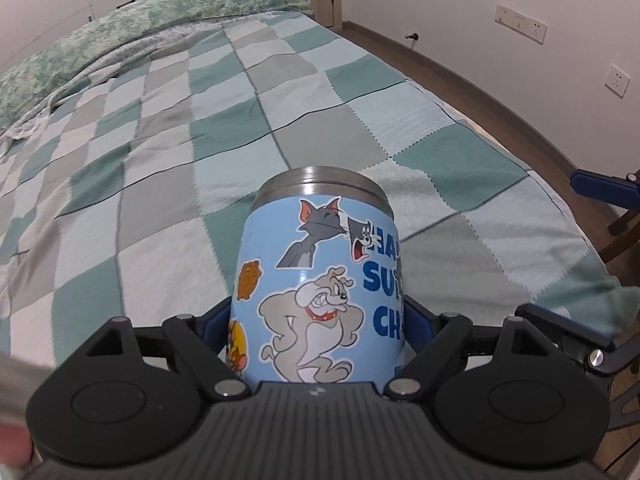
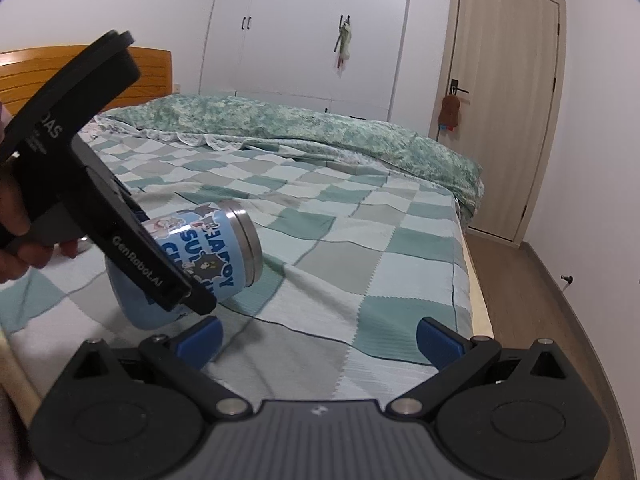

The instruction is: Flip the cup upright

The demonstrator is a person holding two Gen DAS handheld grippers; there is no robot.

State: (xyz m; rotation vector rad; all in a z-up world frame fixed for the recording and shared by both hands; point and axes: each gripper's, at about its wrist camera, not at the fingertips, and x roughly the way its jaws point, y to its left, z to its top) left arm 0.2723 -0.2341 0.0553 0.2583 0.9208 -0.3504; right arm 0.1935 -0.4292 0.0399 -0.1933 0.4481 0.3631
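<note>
Nearest me, my right gripper (image 2: 318, 338) stands spread wide with nothing between its blue pads (image 2: 202, 340), hovering over the checked bedspread (image 2: 360, 248). Just beyond it my left gripper (image 1: 318, 320) is clamped on the lower body of the light-blue cartoon cup (image 1: 320, 280), which lies tilted on its side over the bedspread with its steel rim pointing away toward the far end of the bed; the cup reads "HAPPY" and partial "SU…" and "CH…", and the left gripper's body is printed "GenRobot.AI". Farther off lie the green quilt (image 2: 320, 128), the white wardrobe (image 2: 312, 28) and the door (image 2: 504, 100).
</note>
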